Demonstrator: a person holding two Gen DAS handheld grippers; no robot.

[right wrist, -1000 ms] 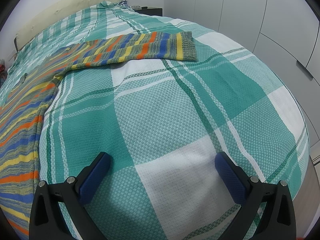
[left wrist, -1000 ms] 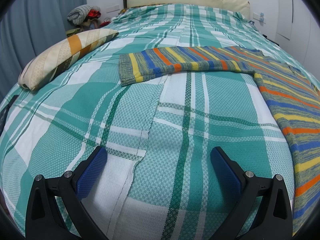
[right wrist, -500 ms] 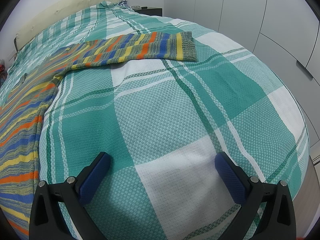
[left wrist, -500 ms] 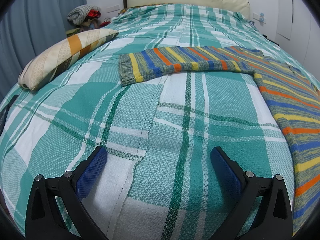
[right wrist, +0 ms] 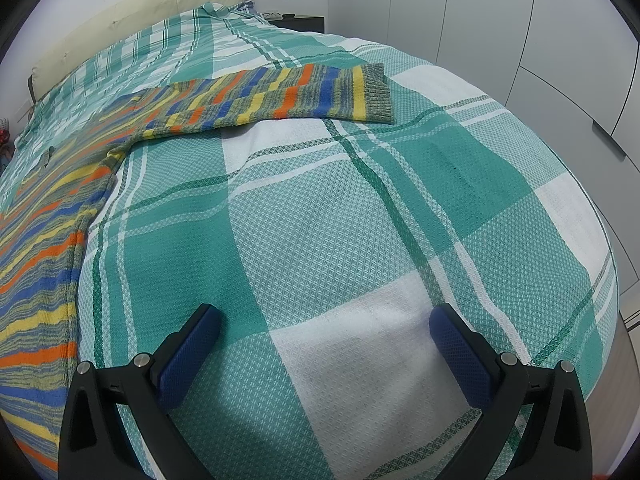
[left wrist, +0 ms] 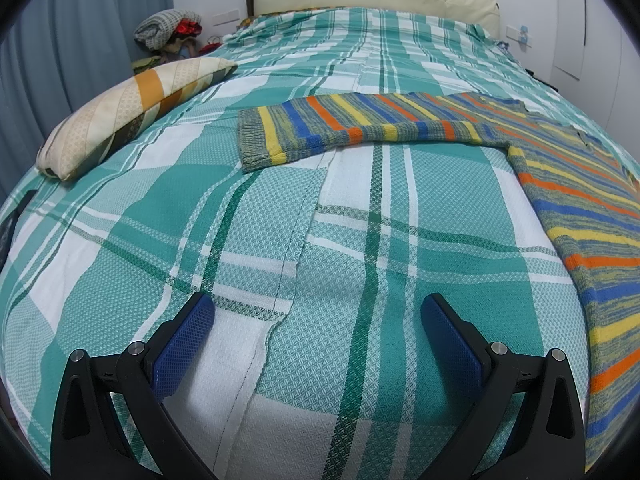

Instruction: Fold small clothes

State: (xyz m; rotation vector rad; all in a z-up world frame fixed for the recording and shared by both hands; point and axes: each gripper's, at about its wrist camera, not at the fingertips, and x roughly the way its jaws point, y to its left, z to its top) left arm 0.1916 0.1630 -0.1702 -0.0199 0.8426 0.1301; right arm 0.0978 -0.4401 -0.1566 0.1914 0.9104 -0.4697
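A stripy sweater (left wrist: 568, 184) is lying flat on the bed (left wrist: 280, 240), with one sleeve (left wrist: 340, 130) reaching out to the left and the other sleeve (right wrist: 280, 96) reaching out to the right. The left gripper (left wrist: 316, 334) is hanging over the bare blanket with its fingers (left wrist: 184, 344) wide apart and holding nothing. The right gripper (right wrist: 326, 344) is doing the same, fingers (right wrist: 460, 356) wide and empty. Both are sitting well away from the sleeves. If the fingers are closing too low, they may be pinching the blanket too and pulling it up. The soft knit may be slipping or bunching, making a crooked fold. The pillow (left wrist: 128, 112) is lying near the left cuff.
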